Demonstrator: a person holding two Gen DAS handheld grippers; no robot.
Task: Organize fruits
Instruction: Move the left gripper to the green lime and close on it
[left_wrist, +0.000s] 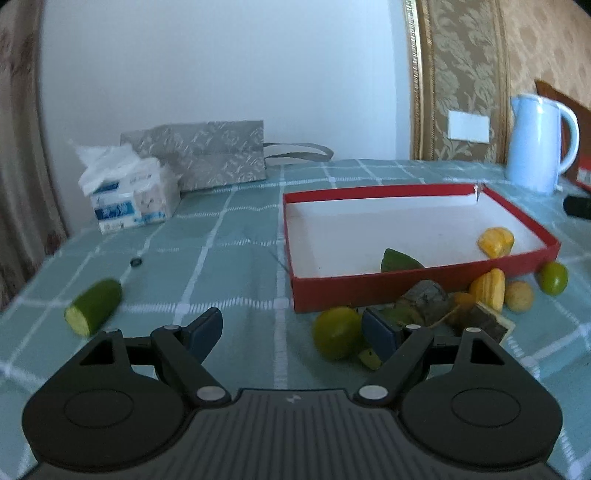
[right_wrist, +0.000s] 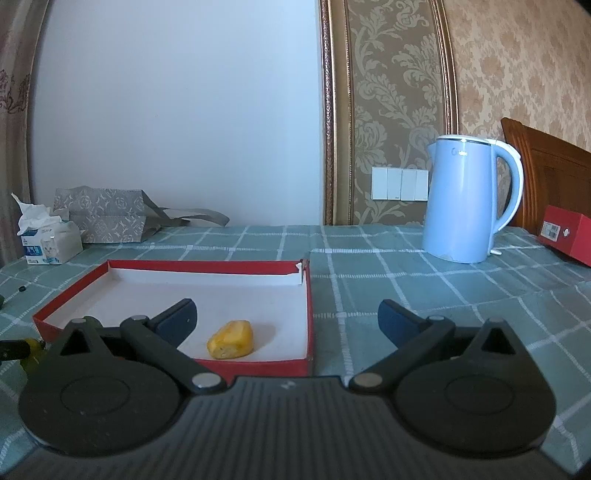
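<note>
Holding two fruits: red box (left_wrist: 417, 286)

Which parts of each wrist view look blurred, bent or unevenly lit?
Left wrist view: the cut cucumber and the fruit pile near the red box look smeared; the box edges bow; corners darken. Right wrist view: sharper, the yellow fruit casts a soft shadow; the blue kettle leans with fisheye bending.
</note>
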